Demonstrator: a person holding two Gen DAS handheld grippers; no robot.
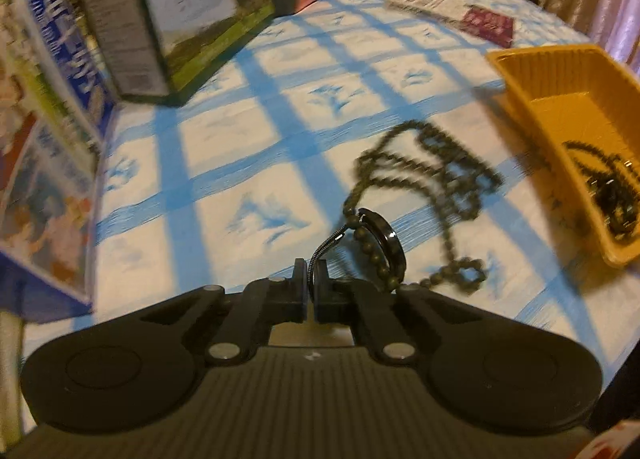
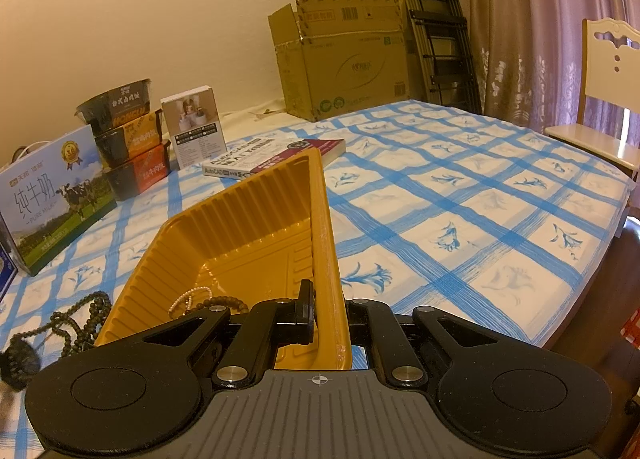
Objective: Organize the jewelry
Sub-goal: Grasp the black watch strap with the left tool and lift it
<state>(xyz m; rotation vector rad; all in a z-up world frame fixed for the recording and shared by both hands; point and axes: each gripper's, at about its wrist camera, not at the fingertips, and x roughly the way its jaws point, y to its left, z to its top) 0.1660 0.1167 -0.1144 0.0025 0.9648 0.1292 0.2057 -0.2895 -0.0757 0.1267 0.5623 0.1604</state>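
Dark wire-and-ring bangle (image 1: pixel 378 237) sits pinched in your closed left gripper (image 1: pixel 311 279), lower centre; carry it level toward the ribbed orange plastic tray (image 1: pixel 560 107) at right, whose rim your clamped right gripper (image 2: pixel 326 315) steadies.

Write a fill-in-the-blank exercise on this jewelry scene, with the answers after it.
1. The right gripper is shut on the rim of the ____ tray.
2. The left gripper pinches a thin cord carrying a black ____.
3. A dark bead necklace lies on the blue-checked ____.
4. Behind the tray lies a ____ with a maroon cover.

Missing words: yellow; ring; tablecloth; book
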